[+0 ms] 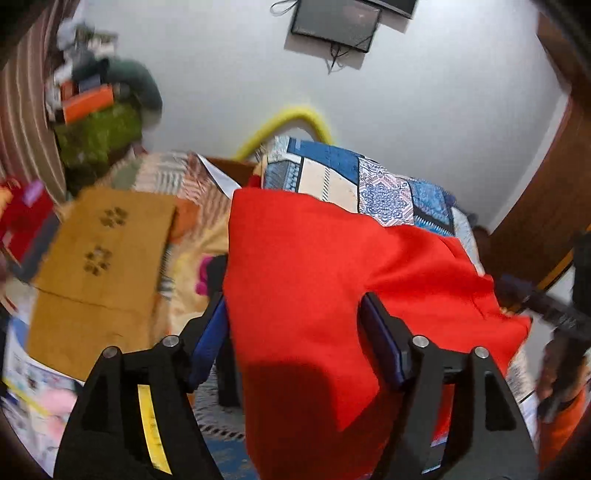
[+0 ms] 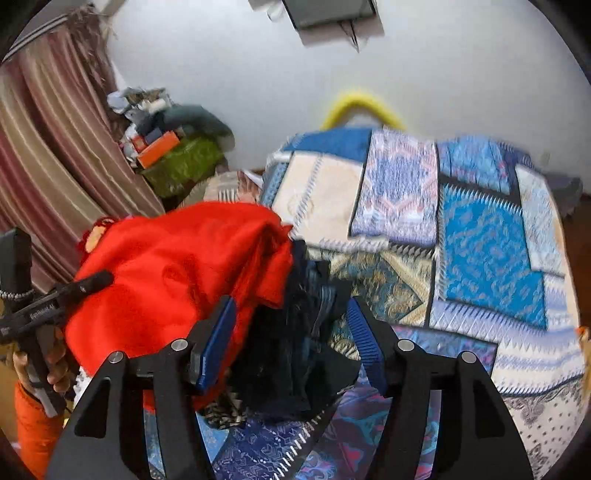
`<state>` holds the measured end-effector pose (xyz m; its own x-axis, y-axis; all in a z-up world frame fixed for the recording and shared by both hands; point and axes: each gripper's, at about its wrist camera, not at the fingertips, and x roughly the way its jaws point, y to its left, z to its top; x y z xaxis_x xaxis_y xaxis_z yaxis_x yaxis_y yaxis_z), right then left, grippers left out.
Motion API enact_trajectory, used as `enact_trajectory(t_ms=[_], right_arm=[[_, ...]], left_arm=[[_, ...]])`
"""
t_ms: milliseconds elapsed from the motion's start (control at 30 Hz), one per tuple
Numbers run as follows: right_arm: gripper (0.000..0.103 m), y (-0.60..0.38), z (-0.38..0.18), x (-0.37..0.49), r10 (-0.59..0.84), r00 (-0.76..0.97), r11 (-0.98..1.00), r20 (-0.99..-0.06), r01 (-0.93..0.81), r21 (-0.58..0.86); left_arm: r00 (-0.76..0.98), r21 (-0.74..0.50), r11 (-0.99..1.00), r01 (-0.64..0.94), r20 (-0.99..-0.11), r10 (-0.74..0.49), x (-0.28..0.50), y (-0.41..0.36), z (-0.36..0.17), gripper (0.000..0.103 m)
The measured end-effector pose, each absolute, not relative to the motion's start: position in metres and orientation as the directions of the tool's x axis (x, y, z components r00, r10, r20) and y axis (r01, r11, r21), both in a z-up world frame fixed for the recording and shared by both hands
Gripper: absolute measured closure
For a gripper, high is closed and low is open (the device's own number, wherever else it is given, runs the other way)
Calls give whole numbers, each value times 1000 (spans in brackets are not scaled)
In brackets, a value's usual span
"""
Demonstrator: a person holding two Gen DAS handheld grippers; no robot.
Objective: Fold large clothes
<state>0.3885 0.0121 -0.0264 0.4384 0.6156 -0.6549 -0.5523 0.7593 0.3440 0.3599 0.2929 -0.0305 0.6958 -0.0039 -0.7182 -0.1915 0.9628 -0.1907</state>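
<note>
**Red garment between the left tongs, right tongs released over dark clothes**

Blue-padded fingers of the left tongs (image 1: 293,325) stand spread at the bottom of the left wrist view, with the red garment (image 1: 314,280) filling the gap between them. The pads sit wide apart on either side of the cloth, so the jaws are released and not clenched; whether the cloth rests on the tongs body cannot be told. The right tongs (image 2: 291,325) are likewise released, the 2 pads wide apart over a heap of dark blue clothes (image 2: 295,354).

Surface: both garments lie over a bed covered by a patchwork bedspread (image 2: 480,258) in blue, cream and lilac panels. A yellow curved bar (image 2: 360,101) rises behind the far edge of the bed.

Room: a white wall (image 1: 443,110) carries a dark framed panel (image 1: 336,26) with loose wires. A striped curtain (image 2: 55,147) hangs at the left. Beside it stands a cluttered pile with an orange box (image 2: 157,147) on green fabric.

View differences:
- Left wrist view only: a brown cardboard sheet (image 1: 99,258) with 2 paw prints, left of the red garment, and brown woodwork (image 1: 546,206) at the right edge.
- Right wrist view only: the dark clothes touching the right edge of the red garment (image 2: 177,266), the wide spread of the bedspread, and the left hand (image 2: 51,362) in an orange sleeve gripping the handle of the left tongs (image 2: 92,282) against the red cloth.
</note>
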Motion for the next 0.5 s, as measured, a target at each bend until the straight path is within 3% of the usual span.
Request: enact_trajectory(t_ms=[100,367,500], right_arm=[[41,20,-15,382,652,424,731,-629,-573,371],[37,40,-39,350,556,394,741,-732,-634,223],[37,17,-27,327,563,412,744,-716,-629,223]], left_arm=[[700,-129,975,-182,-714,36,347,278,-21,21],[680,-64,976,-208,-727,98,305,264,-20,17],[682,-30,975,-222,-719,133,280,255,-15,17]])
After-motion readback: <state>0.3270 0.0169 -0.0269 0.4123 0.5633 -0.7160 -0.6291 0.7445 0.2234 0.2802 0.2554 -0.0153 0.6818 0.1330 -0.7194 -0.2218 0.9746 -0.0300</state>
